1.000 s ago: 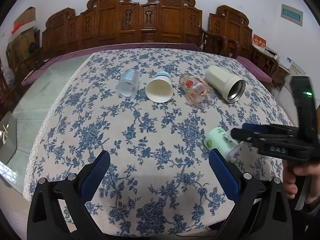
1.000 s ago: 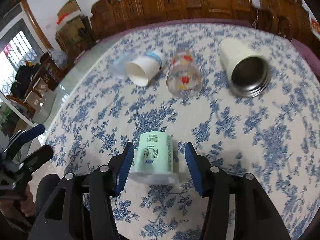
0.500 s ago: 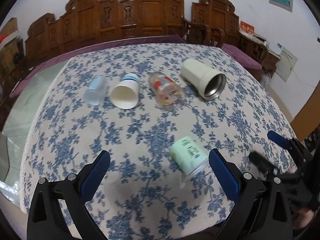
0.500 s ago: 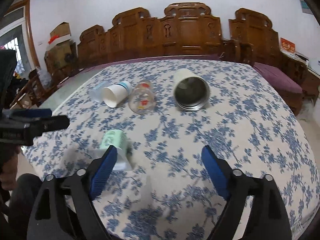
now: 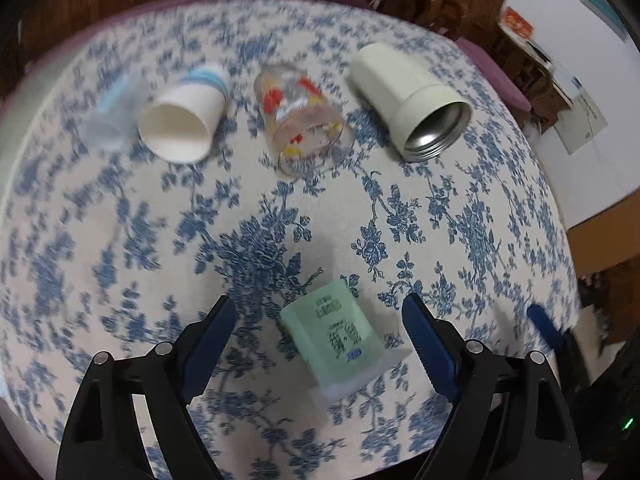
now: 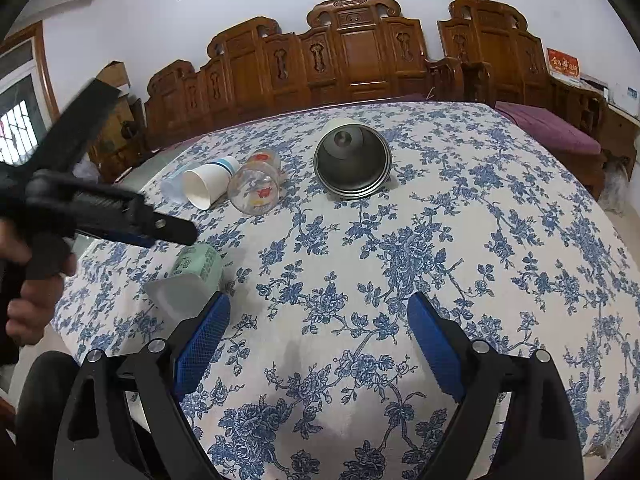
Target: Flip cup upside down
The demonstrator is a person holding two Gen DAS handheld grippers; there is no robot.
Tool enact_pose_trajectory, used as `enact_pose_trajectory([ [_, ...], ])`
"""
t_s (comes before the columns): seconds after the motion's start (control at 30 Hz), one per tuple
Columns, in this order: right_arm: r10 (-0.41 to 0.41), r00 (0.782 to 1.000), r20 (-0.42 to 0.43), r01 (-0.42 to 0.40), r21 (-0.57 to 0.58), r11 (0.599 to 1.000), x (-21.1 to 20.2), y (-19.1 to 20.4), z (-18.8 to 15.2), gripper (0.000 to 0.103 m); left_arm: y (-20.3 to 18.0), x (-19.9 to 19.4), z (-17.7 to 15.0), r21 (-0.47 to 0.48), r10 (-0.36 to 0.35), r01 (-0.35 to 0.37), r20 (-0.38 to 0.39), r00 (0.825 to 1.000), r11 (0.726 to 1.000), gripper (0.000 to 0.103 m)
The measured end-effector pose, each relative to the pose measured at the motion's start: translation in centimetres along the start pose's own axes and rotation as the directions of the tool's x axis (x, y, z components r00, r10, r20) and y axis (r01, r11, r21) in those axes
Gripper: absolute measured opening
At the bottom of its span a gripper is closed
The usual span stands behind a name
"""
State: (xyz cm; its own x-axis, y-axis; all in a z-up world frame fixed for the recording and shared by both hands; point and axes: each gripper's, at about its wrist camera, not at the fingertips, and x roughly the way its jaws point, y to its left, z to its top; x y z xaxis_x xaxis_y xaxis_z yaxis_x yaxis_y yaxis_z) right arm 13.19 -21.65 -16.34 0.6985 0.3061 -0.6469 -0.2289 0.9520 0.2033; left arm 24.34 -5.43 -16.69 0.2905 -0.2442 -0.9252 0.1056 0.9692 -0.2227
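Now released: small green-labelled plastic cup lying sideways, near table edge | right fingers spread, withdrawn | left fingers spread, straddling cup | regrasp pending.

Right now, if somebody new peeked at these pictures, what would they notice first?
Probably the green cup lying on its side between the open fingers of the left gripper, near the table's front edge. Behind it, more cups lie tipped in a row on the blue-flowered tablecloth: a white paper cup, a painted glass and a cream steel-lined tumbler.
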Motion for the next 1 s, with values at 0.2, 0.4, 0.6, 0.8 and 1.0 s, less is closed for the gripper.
enact_pose_trajectory([
  [0.2,0.015,1.000,0.003,-0.015,-0.003,1.000,-0.1,0.2,-0.1,0.092,0.7,2.1,0.8,-0.085,-0.038,0.029,-0.102,0.994,0.996,0.069],
  [0.4,0.021,1.000,0.005,-0.021,-0.012,1.000,-0.1,0.4,-0.2,0.092,1.2,3.7,1.0,-0.163,-0.096,0.070,-0.161,0.982,0.984,0.064],
  [0.6,0.027,1.000,0.004,-0.027,-0.007,1.000,-0.1,0.3,-0.3,0.092,1.4,4.7,1.0,-0.188,-0.098,0.062,-0.189,0.977,0.980,0.054],
  [0.8,0.029,1.000,-0.002,-0.029,-0.006,1.000,0.0,0.3,-0.4,0.092,1.5,3.8,1.1,-0.159,-0.076,0.055,-0.129,0.989,0.986,0.049],
  [1.0,0.034,0.999,-0.005,-0.034,0.000,0.999,0.0,0.3,-0.5,0.092,-0.7,1.8,1.5,-0.010,0.009,-0.008,0.041,0.999,1.000,0.048],
])
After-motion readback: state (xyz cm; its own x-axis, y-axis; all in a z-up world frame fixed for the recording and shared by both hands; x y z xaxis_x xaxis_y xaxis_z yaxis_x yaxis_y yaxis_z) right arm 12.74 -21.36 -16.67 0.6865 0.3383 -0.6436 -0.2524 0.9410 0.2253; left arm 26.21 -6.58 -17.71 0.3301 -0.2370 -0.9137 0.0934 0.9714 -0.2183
